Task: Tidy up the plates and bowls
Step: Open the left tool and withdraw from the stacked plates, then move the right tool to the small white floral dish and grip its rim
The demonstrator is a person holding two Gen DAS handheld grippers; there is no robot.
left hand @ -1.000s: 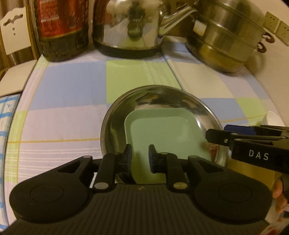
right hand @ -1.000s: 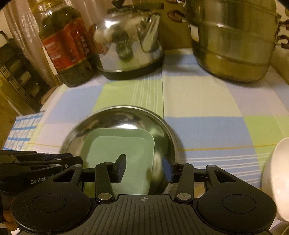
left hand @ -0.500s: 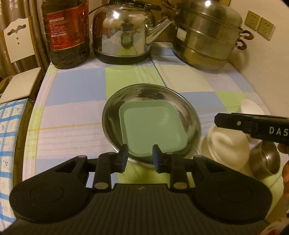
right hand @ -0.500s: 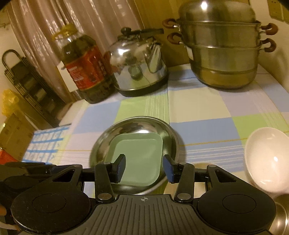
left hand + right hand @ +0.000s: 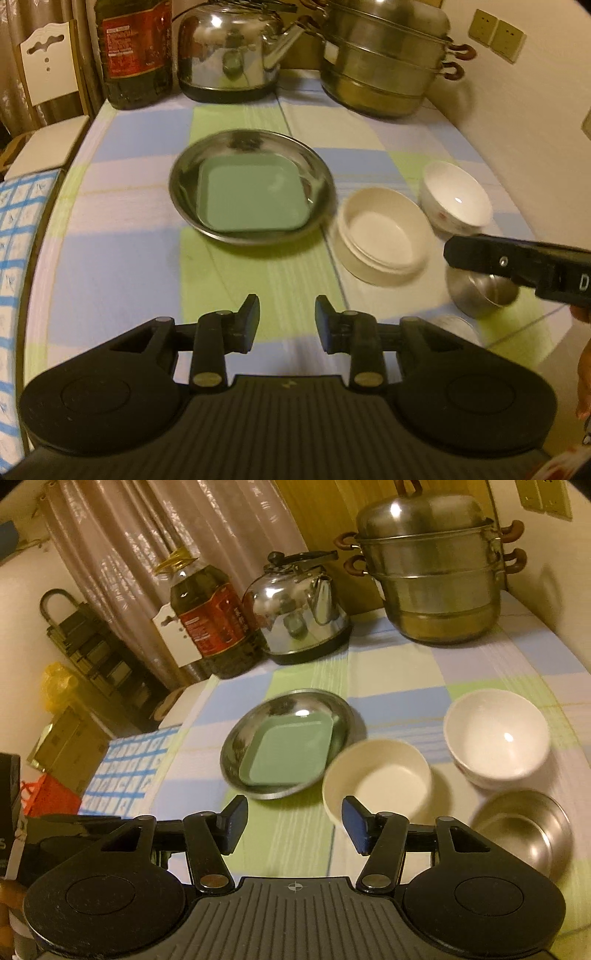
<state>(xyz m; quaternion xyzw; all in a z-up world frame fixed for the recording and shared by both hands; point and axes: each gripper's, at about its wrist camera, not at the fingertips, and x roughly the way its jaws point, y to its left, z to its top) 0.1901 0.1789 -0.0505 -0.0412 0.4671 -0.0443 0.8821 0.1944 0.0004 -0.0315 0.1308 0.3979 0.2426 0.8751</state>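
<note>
Left gripper (image 5: 286,320): jaws part open, have just been opening, nothing between them, only checked tablecloth (image 5: 129,258) under the gap. Ahead of it and slightly left of its centre line sits the steel plate (image 5: 321,173), apart from the fingertips. The green square plate (image 5: 253,197) lies flat inside it, nested in the steel rim. Ahead-right of the tool is the cream bowl (image 5: 384,236), just beside the steel plate's right edge. Further right and a bit further out is the white bowl (image 5: 458,201), near the cream one; whether they touch I cannot tell. Right of the tool, partly covered by the other gripper's arm, is the small steel bowl (image 5: 480,295).

Right gripper (image 5: 293,825): jaws wider apart than the left's, have also just been opening, holding nothing. Left gripper's body shows at its far left, low in that view. Steel plate (image 5: 236,746) with green square plate (image 5: 286,755) is just ahead of its left finger. Cream bowl (image 5: 376,775) is right ahead of its right finger, which overlaps the near rim in that view; contact unclear. White bowl (image 5: 495,738) ahead-right, well clear of the tips. Small steel bowl (image 5: 524,834) level with the right finger, off to its right.

Far edge, left to right: oil bottle (image 5: 214,624), kettle (image 5: 299,609), steamer pot (image 5: 432,576). All well beyond both tools.
</note>
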